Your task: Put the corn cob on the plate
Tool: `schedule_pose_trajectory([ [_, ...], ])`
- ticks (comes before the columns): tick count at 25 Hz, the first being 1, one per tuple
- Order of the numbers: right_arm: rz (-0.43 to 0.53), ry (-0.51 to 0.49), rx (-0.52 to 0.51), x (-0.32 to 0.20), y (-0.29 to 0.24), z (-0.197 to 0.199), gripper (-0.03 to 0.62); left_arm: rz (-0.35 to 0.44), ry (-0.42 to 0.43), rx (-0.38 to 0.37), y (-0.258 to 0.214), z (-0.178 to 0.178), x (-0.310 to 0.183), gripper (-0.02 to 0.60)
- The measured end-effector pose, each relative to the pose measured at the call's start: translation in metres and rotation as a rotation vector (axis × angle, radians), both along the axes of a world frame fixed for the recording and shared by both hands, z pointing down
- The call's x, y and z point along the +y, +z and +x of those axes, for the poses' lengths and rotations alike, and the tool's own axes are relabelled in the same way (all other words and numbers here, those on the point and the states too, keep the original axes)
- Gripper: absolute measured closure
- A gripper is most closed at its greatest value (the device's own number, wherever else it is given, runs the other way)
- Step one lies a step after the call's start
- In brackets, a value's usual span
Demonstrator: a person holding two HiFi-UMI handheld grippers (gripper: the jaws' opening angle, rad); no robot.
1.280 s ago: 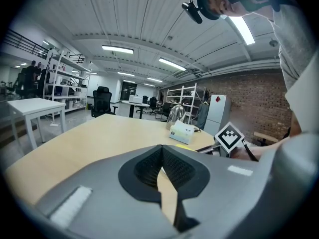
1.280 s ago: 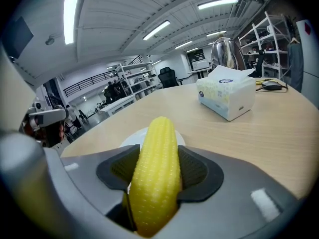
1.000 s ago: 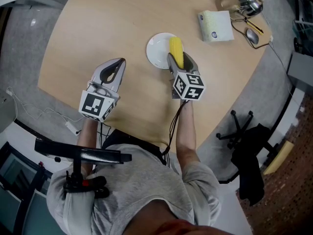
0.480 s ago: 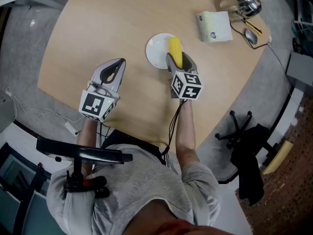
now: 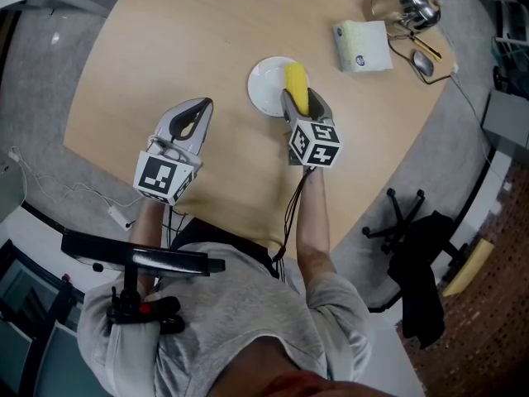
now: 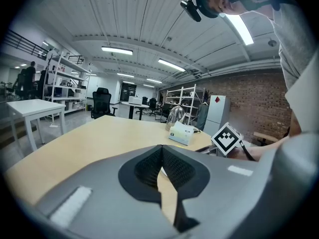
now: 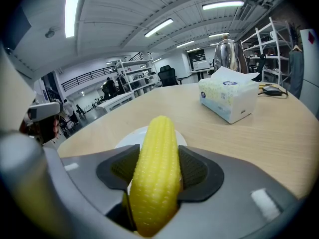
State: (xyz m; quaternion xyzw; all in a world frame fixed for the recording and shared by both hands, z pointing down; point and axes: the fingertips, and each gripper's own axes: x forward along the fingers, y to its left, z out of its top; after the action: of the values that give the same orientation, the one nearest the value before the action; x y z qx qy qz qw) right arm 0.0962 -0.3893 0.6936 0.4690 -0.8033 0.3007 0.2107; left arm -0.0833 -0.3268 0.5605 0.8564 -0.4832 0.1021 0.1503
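Observation:
A yellow corn cob [image 5: 297, 85] [image 7: 155, 176] is clamped lengthwise between the jaws of my right gripper [image 5: 302, 106] [image 7: 158, 172]. Its far end reaches out over the small white plate [image 5: 266, 85] [image 7: 125, 139] on the wooden table. Whether the cob touches the plate I cannot tell. My left gripper [image 5: 195, 114] [image 6: 160, 169] hovers to the left of the plate, shut with nothing between its jaws.
A tissue box [image 5: 364, 44] [image 7: 227, 98] stands right of the plate, with a glass kettle [image 5: 405, 2], a mouse and a cable beyond it. The round table's edge [image 5: 248, 222] curves close to my body. An office chair [image 5: 417, 259] stands at the right.
The right gripper with the corn has shifted very slightly left toward the plate. The left gripper has stayed put.

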Motion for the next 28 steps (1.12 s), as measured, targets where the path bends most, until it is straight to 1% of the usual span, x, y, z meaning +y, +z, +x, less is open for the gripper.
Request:
schedule_pose_trajectory([
  [7, 0.008, 0.009, -0.003, -0.001, -0.002, -0.002, 0.344, 0.014, -0.001, -0.004, -0.007, -0.003, 0.000, 0.561],
  [11, 0.022, 0.015, -0.012, 0.005, -0.017, -0.001, 0.332, 0.029, 0.000, -0.004, -0.021, -0.003, 0.009, 0.561],
  [28, 0.071, 0.039, -0.032, 0.002, -0.040, 0.008, 0.332, 0.064, 0.019, -0.012, -0.033, 0.003, 0.009, 0.561],
])
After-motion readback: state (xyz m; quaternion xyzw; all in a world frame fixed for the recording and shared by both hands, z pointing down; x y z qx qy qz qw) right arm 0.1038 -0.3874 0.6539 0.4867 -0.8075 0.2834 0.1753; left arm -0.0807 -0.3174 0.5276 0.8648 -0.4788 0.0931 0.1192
